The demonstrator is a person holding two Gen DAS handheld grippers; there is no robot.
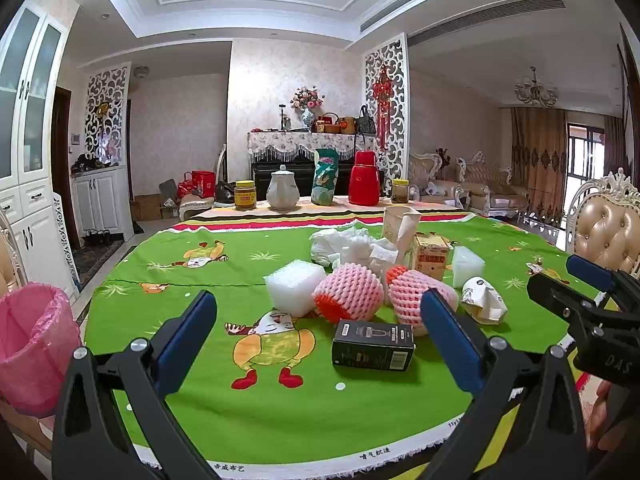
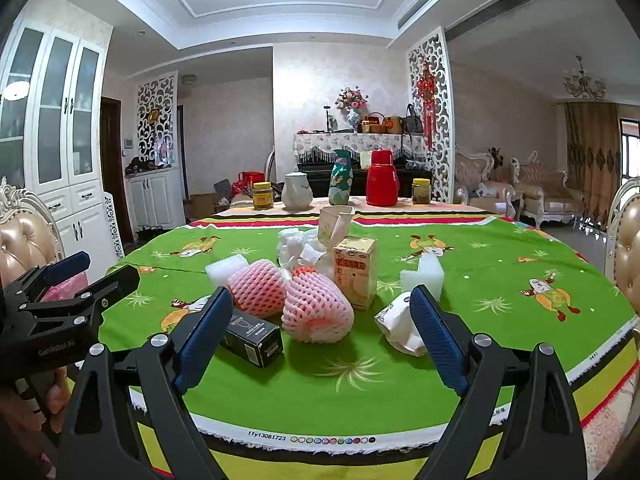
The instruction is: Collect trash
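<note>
Nearest the cameras, the left gripper and the right gripper are both held spread wide and empty above the near edge of the table, over its green cartoon cloth. Nothing has been grasped yet, so the collecting is judged to be at its start.

Just beyond the fingers, the trash is gathered in one loose pile at the middle of the table. One black carton is laid flat at the front. Behind it, two pink foam fruit nets are set side by side, touching or nearly so. One crumpled paper cup is seen to their right. Two white foam blocks are counted, one at the left of the pile and one at the right. One upright yellow medicine box, a wad of white wrapping and a folded paper cup are found further back.

The pink-lined bin is placed off the table's left edge, near the left gripper.

Several risks are judged from here. The light nets could be crushed out of a grip or rolled away if pinched off-centre. The upright box could be toppled by an arm reaching past it. Light foam could be dropped short of the bin, since the rim lies below table level.

At the far end, two jars, one white teapot, one patterned vase and one red flask are lined up and should be left alone.
</note>
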